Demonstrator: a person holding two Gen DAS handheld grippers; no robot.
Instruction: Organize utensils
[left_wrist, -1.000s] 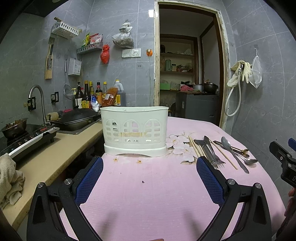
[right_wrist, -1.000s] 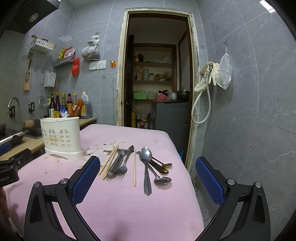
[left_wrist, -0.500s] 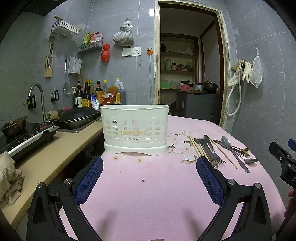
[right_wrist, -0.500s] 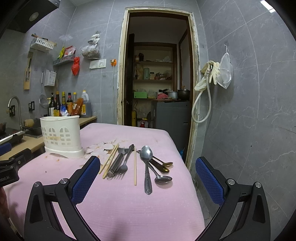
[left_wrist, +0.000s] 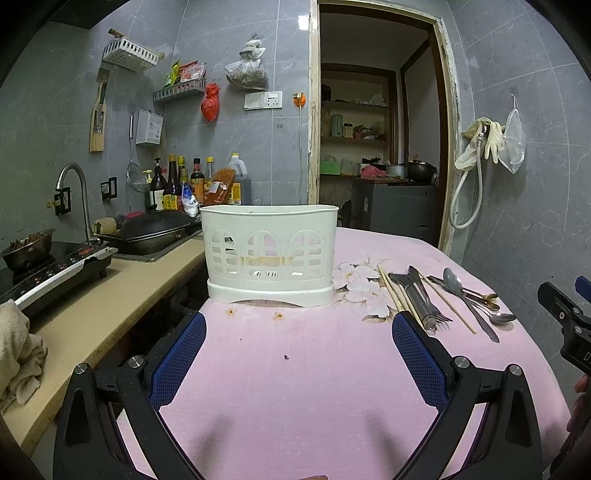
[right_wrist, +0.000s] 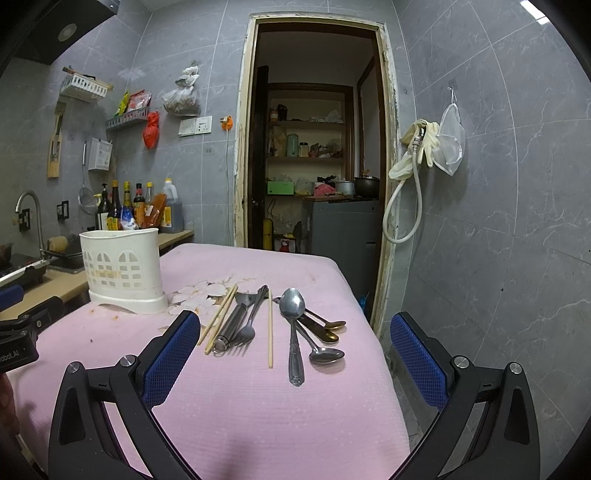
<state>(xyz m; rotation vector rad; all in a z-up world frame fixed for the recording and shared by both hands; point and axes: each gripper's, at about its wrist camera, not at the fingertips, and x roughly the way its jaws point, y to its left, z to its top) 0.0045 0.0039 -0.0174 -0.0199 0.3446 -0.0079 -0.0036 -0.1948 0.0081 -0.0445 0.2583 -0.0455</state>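
While both sets of jaws stand spread wide and hold nothing, the left gripper (left_wrist: 295, 350) hangs over bare pink cloth, its blue mesh pads (left_wrist: 177, 358) clear of everything, and the right gripper (right_wrist: 295, 354) hangs the same way above the pink-covered surface (right_wrist: 240, 406). Straight ahead of the left jaws, upright on that surface, stands the white plastic utensil caddy with arched cut-outs (left_wrist: 271, 254). Just beyond the right jaws, between their pads, the utensils lie in a loose row: pale wooden chopsticks (right_wrist: 219, 317), a steel-handled tool (right_wrist: 231, 328) touching a steel fork (right_wrist: 247, 330), a single chopstick (right_wrist: 270, 328), a large steel spoon (right_wrist: 293, 325), and smaller spoons (right_wrist: 325, 343) overlapping beside it. The caddy sits to their left, apart from them. Around the surface are grey tiled walls (right_wrist: 498, 221), an open doorway (right_wrist: 314, 147) to a shelved room, and a counter (left_wrist: 92, 314) with a faucet (left_wrist: 74, 192), wok (left_wrist: 151, 229) and bottles (left_wrist: 184, 181).
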